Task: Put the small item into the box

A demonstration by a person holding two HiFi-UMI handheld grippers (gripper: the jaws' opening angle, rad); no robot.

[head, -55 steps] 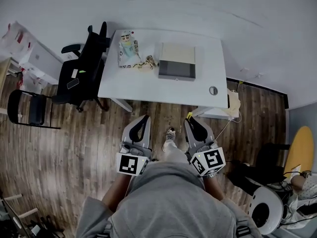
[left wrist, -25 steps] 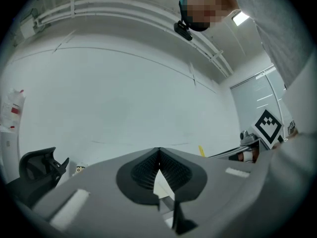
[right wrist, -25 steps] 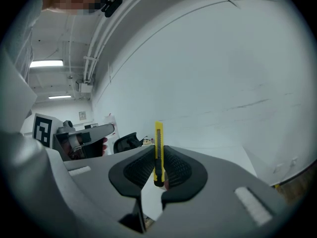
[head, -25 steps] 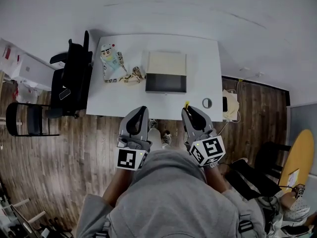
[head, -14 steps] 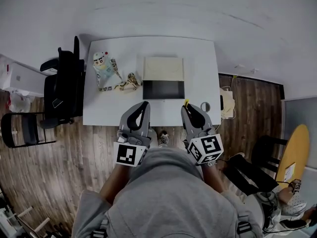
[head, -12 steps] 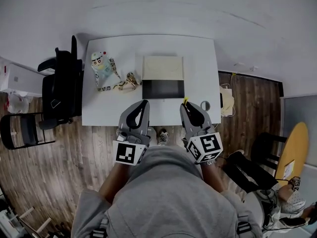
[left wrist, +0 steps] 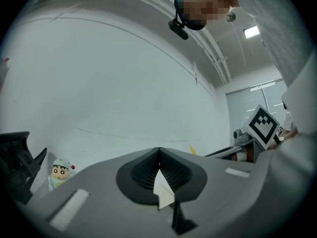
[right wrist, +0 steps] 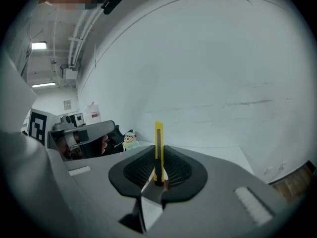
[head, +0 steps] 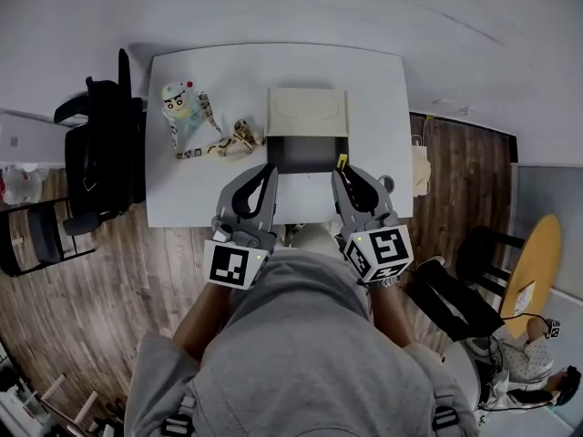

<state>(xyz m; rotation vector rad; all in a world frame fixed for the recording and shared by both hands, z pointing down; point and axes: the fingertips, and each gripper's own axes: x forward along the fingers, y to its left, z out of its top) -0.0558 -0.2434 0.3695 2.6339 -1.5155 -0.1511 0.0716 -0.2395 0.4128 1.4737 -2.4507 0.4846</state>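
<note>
Small item: a slim yellow utility knife (right wrist: 158,150) is standing upright between the jaws of the right gripper (right wrist: 158,171). In the head view only its yellow tip (head: 342,161) is showing, just at the near edge of the box (head: 307,115).

Right gripper: its jaws are pinching the knife's lower end, leaving most of the handle sticking out past them.

Left gripper: the left gripper (left wrist: 158,155) is holding its jaws pressed together with nothing between them.

Box: it is lying open on the white table (head: 383,89), its pale lid folded back away from the person and its dark inside facing up.

Handling: the knife is looking light, stiff and smooth-sided. Held by one end, it could be pivoting or slipping in the pads. A grip nearer its middle would likely be steadier. Whether the blade is out cannot be told.

Pose: the person is holding both grippers side by side, pointing forward over the near edge of the table, one toward each near corner of the box.

Other things: a toy figure (head: 179,107) and a small beige trinket (head: 239,139) are lying left of the box, apart from both grippers.
</note>
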